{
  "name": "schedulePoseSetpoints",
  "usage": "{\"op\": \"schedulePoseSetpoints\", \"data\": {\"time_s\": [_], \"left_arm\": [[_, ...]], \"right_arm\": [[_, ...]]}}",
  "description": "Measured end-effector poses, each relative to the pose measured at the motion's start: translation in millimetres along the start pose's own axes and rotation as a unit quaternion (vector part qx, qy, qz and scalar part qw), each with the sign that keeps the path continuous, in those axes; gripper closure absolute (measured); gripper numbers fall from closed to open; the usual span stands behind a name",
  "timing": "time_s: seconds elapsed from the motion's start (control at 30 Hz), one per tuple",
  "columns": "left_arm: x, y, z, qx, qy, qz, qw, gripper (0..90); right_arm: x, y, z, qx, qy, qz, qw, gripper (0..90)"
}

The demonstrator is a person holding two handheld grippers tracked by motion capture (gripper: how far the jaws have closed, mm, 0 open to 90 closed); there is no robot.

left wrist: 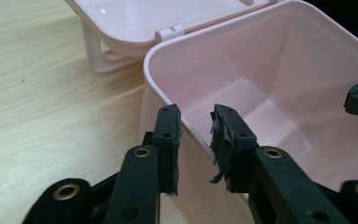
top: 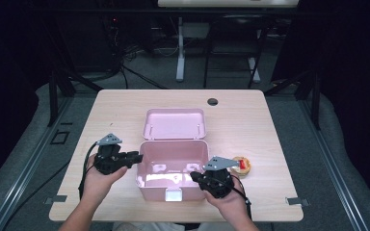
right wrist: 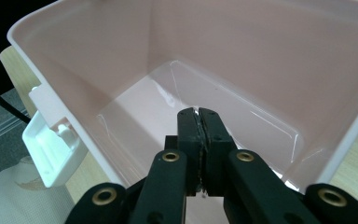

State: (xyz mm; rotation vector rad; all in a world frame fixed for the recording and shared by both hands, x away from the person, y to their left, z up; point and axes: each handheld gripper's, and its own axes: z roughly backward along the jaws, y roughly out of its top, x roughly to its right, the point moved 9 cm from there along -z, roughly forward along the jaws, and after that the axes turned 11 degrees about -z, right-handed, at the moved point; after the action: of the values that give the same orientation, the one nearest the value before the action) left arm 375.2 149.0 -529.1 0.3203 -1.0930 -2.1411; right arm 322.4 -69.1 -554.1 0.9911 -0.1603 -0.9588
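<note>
Left gripper (left wrist: pixel 196 116) fingers open, straddling pink box (top: pixel 173 166) left wall, not pressing. Right gripper (right wrist: pixel 198 114) fingers closed, empty; inside box.

We look down along the right gripper (right wrist: pixel 199 112), its two black jaws pressed together over the pale pink box (right wrist: pixel 242 56), tips above the glossy floor. A white latch (right wrist: pixel 51 140) hangs on the box's outer wall at left.

The worktop (top: pixel 125 110) is bright while the room behind it is very dark. Light seems to come from above. The pink box (top: pixel 173 166) has shiny white spots inside. The high view is a bit soft.
</note>
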Motion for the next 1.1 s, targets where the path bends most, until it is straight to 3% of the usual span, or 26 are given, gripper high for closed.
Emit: {"op": "schedulePoseSetpoints", "data": {"time_s": [0.13, 0.57, 0.63, 0.9, 1.1], "left_arm": [[0.5, 1.6, -1.1, 0.006, -0.001, -0.012, 0.9999, 73.1], [-1.5, 2.6, -5.2, 0.02, -0.013, -0.002, 0.9997, 73.5], [0.1, 1.8, -4.8, 0.013, -0.011, -0.009, 0.9998, 72.3], [4.6, -4.7, -3.3, 0.011, -0.019, 0.005, 0.9998, 65.6], [7.1, -7.3, 1.1, 0.001, -0.007, -0.018, 0.9998, 60.3]], "right_arm": [[-1.7, -1.9, 1.6, -0.005, 0.0, -0.001, 1.0, 88.1], [-3.7, -3.9, 3.8, -0.008, 0.0, -0.013, 0.9999, 88.1], [-3.9, -3.1, 4.4, -0.005, 0.004, -0.013, 0.9999, 84.8], [-4.3, 0.1, 9.4, 0.003, 0.007, -0.013, 0.9999, 76.6], [-2.3, 9.5, 19.5, 0.018, 0.008, -0.018, 0.9996, 71.3]]}}
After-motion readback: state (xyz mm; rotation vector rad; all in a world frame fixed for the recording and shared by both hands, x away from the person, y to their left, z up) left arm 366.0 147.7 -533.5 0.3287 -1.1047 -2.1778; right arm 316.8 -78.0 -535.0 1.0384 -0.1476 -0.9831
